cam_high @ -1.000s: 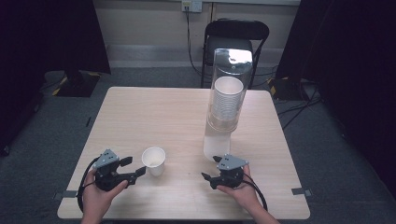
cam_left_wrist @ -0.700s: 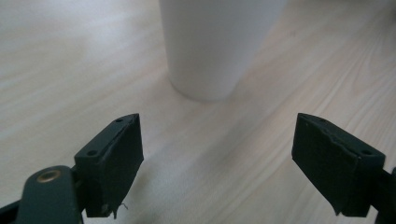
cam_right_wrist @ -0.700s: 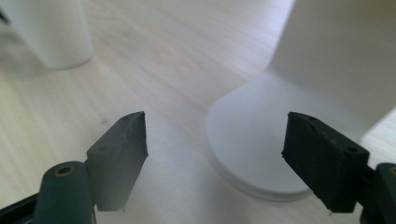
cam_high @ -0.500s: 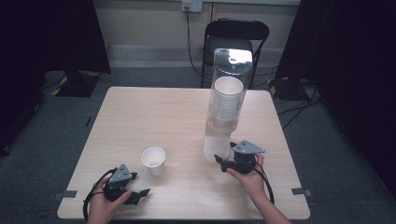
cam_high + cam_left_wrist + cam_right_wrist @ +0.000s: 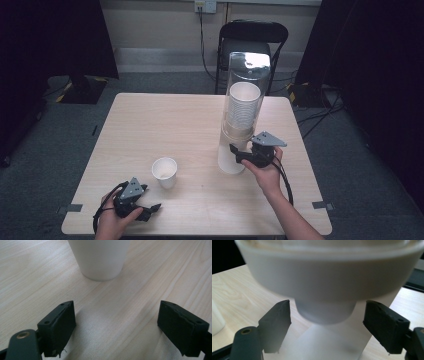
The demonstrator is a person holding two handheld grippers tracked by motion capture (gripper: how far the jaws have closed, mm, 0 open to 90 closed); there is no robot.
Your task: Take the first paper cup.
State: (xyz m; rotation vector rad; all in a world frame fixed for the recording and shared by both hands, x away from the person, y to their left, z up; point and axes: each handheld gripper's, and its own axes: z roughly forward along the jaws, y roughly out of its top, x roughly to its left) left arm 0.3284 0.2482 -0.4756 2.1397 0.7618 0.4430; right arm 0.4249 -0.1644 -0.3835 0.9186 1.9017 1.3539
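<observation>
A clear tube dispenser [image 5: 244, 107] holding a stack of white cups stands at the table's right middle. In the right gripper view its white collar [image 5: 332, 272] hangs overhead and the lowest cup's bottom [image 5: 325, 312] sticks out below it. My right gripper [image 5: 236, 154] [image 5: 327, 325] is open, one jaw on each side of that cup bottom, not touching it. A single white cup [image 5: 164, 172] [image 5: 100, 257] stands upright left of centre. My left gripper [image 5: 150, 211] [image 5: 117, 327] lies open near the front edge, a short way from this cup, with nothing between its jaws.
The wooden table [image 5: 175, 125] has bare room across its back and left. The dispenser's white base [image 5: 231, 162] [image 5: 337, 345] rests on it just under my right gripper. A black chair [image 5: 252, 35] stands behind the far edge, with dark curtains on both sides.
My left gripper has drawn back from the single cup toward the front edge. My right gripper has risen and moved forward to the dispenser's lower end, jaws now flanking the lowest cup.
</observation>
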